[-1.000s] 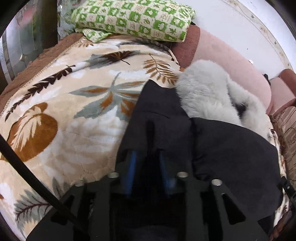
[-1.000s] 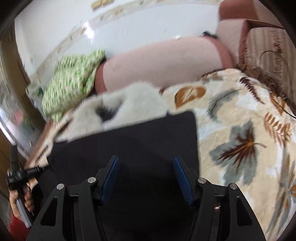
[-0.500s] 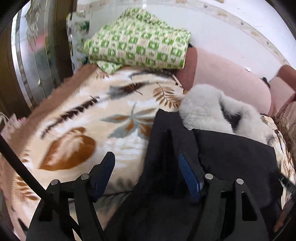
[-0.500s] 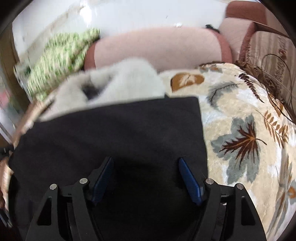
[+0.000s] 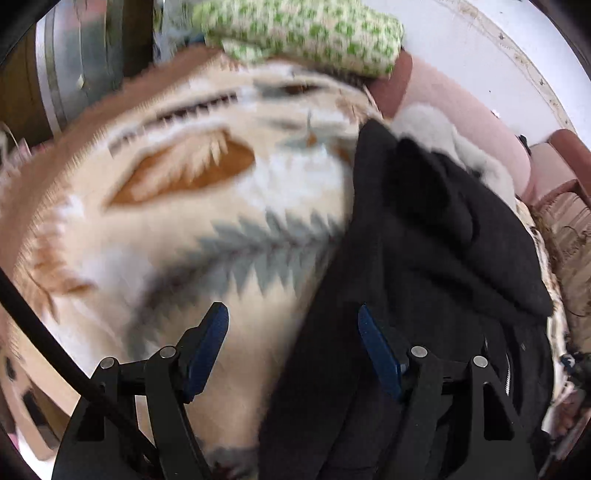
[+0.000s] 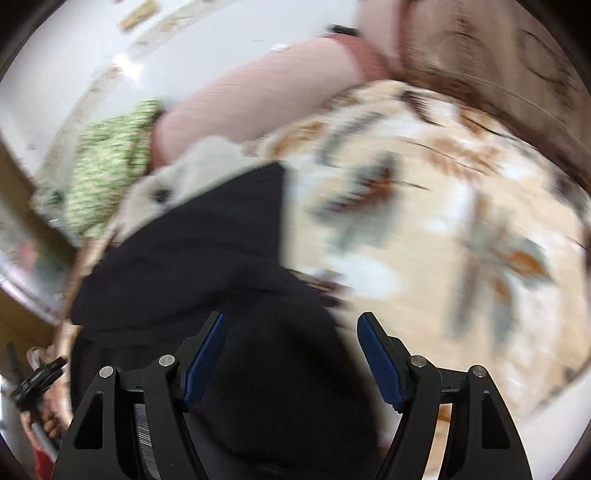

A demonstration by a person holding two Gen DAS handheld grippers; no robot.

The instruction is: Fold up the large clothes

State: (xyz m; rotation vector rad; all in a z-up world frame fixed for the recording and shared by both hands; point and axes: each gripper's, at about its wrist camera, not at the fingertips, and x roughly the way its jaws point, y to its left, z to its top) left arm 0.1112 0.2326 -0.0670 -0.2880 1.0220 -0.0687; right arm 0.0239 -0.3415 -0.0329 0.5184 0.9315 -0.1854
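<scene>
Left gripper (image 5: 291, 325): jaws spread, having just opened, nothing pinched; over the left edge of the black coat (image 5: 424, 258). Right gripper (image 6: 291, 332): jaws spread, likewise just opened, nothing pinched; over the coat's right part, near its edge. Black coat lying on the leaf-patterned blanket (image 5: 184, 221), blanket bare to either side of it. Beyond the coat, touching its far edge: pale fur collar (image 5: 436, 129). Behind the coat: pink sofa back (image 5: 461, 103). Far left of the coat: green checked bundle (image 5: 306, 33). Both views blurred.
</scene>
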